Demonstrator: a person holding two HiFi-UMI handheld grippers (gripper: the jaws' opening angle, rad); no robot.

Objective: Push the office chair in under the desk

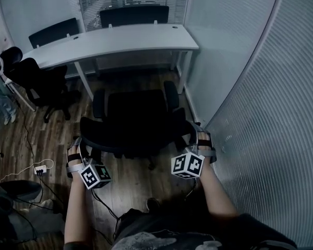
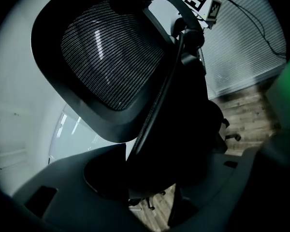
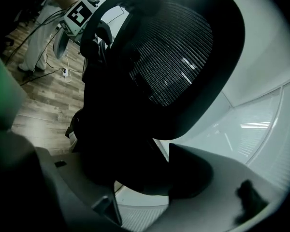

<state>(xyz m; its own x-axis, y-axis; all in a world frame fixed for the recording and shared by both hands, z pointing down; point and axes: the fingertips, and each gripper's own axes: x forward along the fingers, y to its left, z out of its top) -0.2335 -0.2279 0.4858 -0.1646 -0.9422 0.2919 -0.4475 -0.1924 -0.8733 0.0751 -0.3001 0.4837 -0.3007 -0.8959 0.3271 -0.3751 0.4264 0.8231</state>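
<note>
A black office chair [image 1: 138, 113] stands on the wood floor, facing a white desk [image 1: 120, 38], its seat just short of the desk's front edge. My left gripper [image 1: 79, 149] grips the left end of the backrest's top rim, and my right gripper [image 1: 198, 139] grips the right end. In the left gripper view the dark frame of the mesh backrest [image 2: 111, 57] runs between the jaws of the left gripper [image 2: 150, 178]. The right gripper view shows the same mesh backrest [image 3: 179, 57], its rim lying in the jaws of the right gripper [image 3: 135, 178].
Two black chairs [image 1: 133, 14] stand behind the desk, and another black chair [image 1: 39, 82] is at the left. A ribbed wall [image 1: 261, 113] runs close along the right. A power strip [image 1: 40, 169] with cables lies on the floor at left, near a person's legs [image 1: 2, 98].
</note>
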